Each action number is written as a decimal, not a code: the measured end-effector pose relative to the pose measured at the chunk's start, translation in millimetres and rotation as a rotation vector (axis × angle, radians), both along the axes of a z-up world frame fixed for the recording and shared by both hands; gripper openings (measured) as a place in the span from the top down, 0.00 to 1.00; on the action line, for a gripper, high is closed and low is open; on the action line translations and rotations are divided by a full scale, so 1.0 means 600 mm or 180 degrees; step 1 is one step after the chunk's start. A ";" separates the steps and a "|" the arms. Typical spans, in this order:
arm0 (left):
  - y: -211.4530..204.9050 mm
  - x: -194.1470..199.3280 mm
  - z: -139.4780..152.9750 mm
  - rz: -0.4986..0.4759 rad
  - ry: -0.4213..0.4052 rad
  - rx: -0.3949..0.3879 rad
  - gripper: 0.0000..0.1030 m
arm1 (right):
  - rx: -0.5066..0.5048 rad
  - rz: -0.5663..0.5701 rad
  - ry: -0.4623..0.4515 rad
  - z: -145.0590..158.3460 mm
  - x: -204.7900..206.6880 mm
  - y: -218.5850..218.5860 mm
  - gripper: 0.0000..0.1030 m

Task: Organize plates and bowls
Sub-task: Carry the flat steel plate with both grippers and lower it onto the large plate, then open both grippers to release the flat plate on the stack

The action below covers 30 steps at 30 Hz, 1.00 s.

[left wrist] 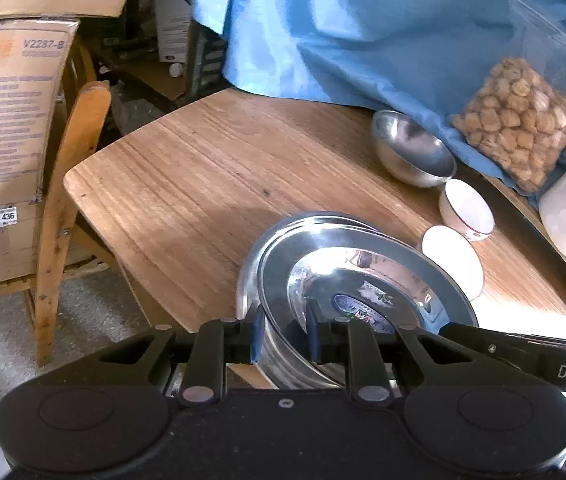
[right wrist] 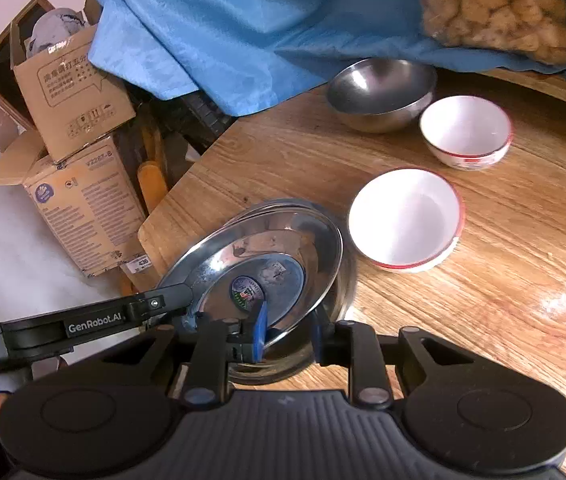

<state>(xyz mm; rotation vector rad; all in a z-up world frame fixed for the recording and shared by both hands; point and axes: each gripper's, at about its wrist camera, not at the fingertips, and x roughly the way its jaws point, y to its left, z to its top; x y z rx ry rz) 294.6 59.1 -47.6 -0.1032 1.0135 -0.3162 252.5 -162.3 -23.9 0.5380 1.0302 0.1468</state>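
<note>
- A shiny steel plate [right wrist: 267,264] with a round sticker at its centre sits tilted on a stack of steel plates [left wrist: 279,354], at the near edge of a wooden table [left wrist: 187,168].
- The left gripper [left wrist: 283,334] has its blue pads narrowly apart, astride the top plate's near rim; it appears to pinch that rim.
- The right gripper [right wrist: 287,334] meets the same plate from the opposite side. One blue pad lies on the plate's inner face; the other stands slightly off the stack, so whether it grips cannot be told.
- To seat the plate well, both grippers should probably lower it level, so the rims nest without clattering.
- The stack sits close to the table's edge, so any sideways slide risks tipping it off.
- Just beyond the stack are two white bowls with red rims: the nearer bowl [right wrist: 405,220] almost touches it, the farther bowl [right wrist: 465,132] stands behind.
- A steel bowl [right wrist: 379,94] rests farther back, against a blue cloth [right wrist: 223,32].
- Bare tabletop lies open beyond the stack, away from the bowls.
</note>
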 end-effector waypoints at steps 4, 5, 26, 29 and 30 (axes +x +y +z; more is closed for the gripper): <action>0.005 0.007 -0.003 0.0004 0.0033 0.0028 0.77 | 0.0015 0.0037 0.0058 -0.008 0.013 0.010 0.73; 0.006 0.009 -0.005 -0.0005 0.0041 0.0031 0.77 | 0.0015 0.0035 0.0067 -0.009 0.014 0.011 0.73; 0.000 0.046 -0.026 -0.0093 0.0228 -0.0037 0.74 | 0.0077 0.0031 0.0341 -0.028 0.034 0.013 0.63; -0.001 0.047 -0.025 -0.0088 0.0245 -0.0062 0.67 | 0.0089 0.0055 0.0371 -0.030 0.036 0.015 0.59; -0.002 0.047 -0.025 -0.0083 0.0247 -0.0069 0.65 | 0.0085 0.0071 0.0371 -0.030 0.037 0.016 0.57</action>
